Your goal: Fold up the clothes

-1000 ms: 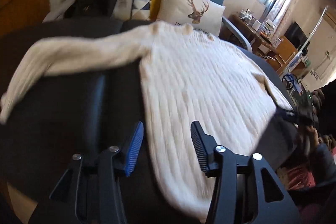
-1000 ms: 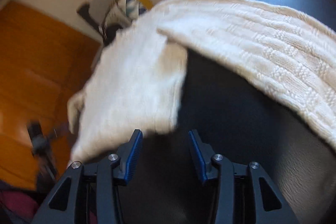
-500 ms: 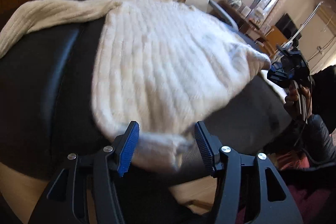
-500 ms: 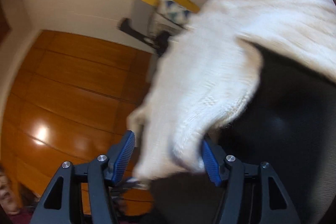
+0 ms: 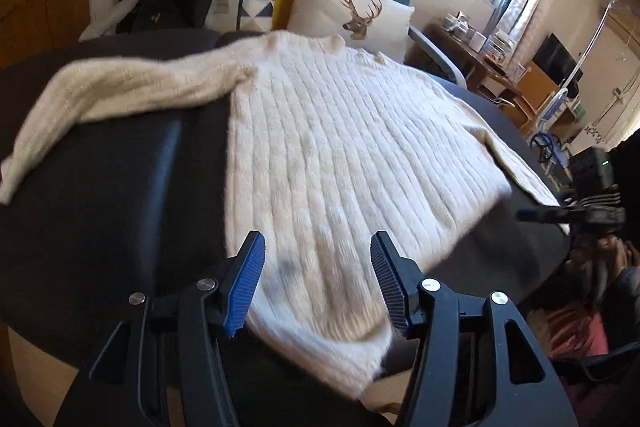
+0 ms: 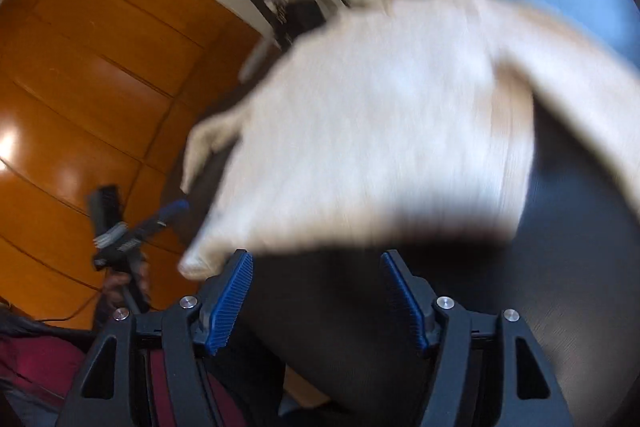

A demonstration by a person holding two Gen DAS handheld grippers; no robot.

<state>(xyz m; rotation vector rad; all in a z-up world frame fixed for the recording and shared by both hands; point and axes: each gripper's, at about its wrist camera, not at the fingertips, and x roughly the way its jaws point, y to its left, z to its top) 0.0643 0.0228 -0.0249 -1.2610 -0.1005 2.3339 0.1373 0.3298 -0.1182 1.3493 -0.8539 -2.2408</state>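
Cream sweater (image 5: 328,155) lies spread just beyond the open left tongs (image 5: 316,283).

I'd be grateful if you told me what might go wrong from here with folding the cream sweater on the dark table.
1. The sweater's hem hangs past the near edge of the dark table, so the knit may slide off.
2. The right gripper is opening with nothing between its jaws, so the blurred cloth ahead of it may land bunched.
3. The left sleeve lies unfolded toward the far edge and could drag.
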